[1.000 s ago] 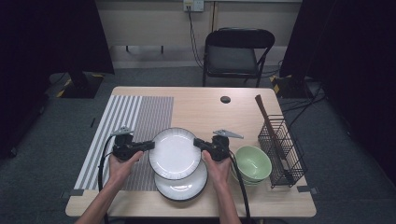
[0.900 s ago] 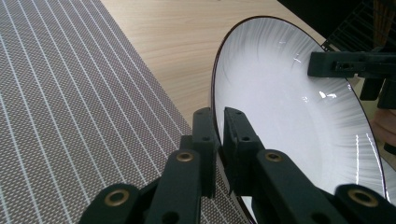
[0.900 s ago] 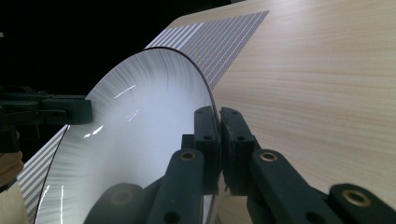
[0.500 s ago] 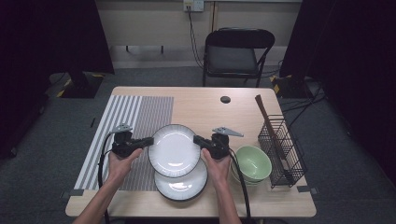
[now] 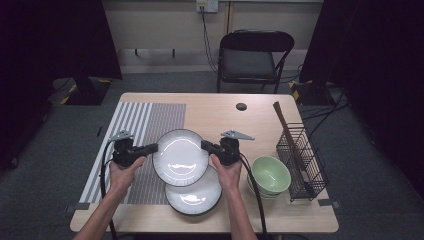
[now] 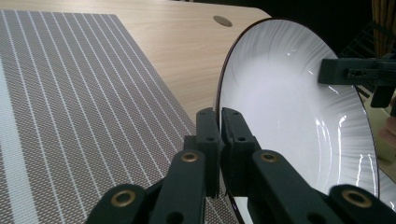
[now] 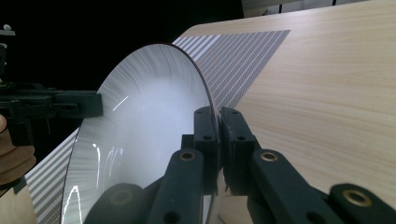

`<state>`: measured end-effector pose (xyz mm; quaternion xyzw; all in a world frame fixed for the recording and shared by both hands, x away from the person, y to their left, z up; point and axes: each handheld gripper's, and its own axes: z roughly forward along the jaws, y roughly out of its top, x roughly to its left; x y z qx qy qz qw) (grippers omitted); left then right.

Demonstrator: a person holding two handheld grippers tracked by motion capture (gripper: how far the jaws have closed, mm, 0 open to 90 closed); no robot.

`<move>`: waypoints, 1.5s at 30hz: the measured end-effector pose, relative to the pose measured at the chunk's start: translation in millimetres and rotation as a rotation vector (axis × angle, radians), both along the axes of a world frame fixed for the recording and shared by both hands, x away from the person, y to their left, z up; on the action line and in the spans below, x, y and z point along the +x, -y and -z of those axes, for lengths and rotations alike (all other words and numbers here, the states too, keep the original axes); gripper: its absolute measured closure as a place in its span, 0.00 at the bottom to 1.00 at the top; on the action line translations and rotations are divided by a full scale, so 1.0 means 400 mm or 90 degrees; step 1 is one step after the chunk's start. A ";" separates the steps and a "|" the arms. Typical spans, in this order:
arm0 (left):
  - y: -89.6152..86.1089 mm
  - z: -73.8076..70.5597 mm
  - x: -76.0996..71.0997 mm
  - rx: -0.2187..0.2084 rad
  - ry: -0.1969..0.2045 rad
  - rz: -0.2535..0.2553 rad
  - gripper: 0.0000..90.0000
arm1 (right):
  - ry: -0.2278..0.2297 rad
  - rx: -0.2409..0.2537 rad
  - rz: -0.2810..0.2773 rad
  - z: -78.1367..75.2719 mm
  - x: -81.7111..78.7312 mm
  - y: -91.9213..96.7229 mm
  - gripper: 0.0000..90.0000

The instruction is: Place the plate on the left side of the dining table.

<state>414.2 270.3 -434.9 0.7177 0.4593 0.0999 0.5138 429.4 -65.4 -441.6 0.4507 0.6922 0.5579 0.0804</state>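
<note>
A white plate (image 5: pixel 180 157) with a dark rim is held up above the table (image 5: pixel 215 107) between the two grippers, a little left of the middle and slightly nearer than the centre of the table. The left gripper (image 5: pixel 151 148) is clamped on the left edge of the plate, and the right gripper (image 5: pixel 206 145) is clamped on the right edge; in both gripper views the jaws are seen pressed together on the thin rim. The plate is tilted, with its far edge higher than the near one. Under it, on the near part of the table, a second plate (image 5: pixel 194 196) is lying flat, partly covered by the lifted one. To the right a stack of green bowls (image 5: pixel 270 175) is placed, and just beside it a black wire rack (image 5: pixel 302 160). On the left a striped placemat (image 5: pixel 142 130) is spread. The step in hand is judged to be the carrying of the lifted plate away from the lower one. For the next move, both hands must be moved together at the same speed, so that the rim is not pulled out of either grip, and the plate should be brought level before it is lowered to its place, perhaps on the placemat.
</note>
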 end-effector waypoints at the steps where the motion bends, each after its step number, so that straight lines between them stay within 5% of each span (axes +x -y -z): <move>1: -0.004 -0.002 0.001 0.002 0.000 0.001 0.96 | 0.001 -0.001 0.000 -0.003 0.002 -0.004 0.95; 20: -0.059 -0.059 0.020 0.013 0.029 -0.014 0.96 | 0.013 0.002 -0.025 -0.051 0.048 -0.057 0.96; 45: -0.154 -0.121 0.071 0.024 0.038 -0.053 0.97 | 0.024 -0.001 -0.064 -0.120 0.144 -0.158 0.95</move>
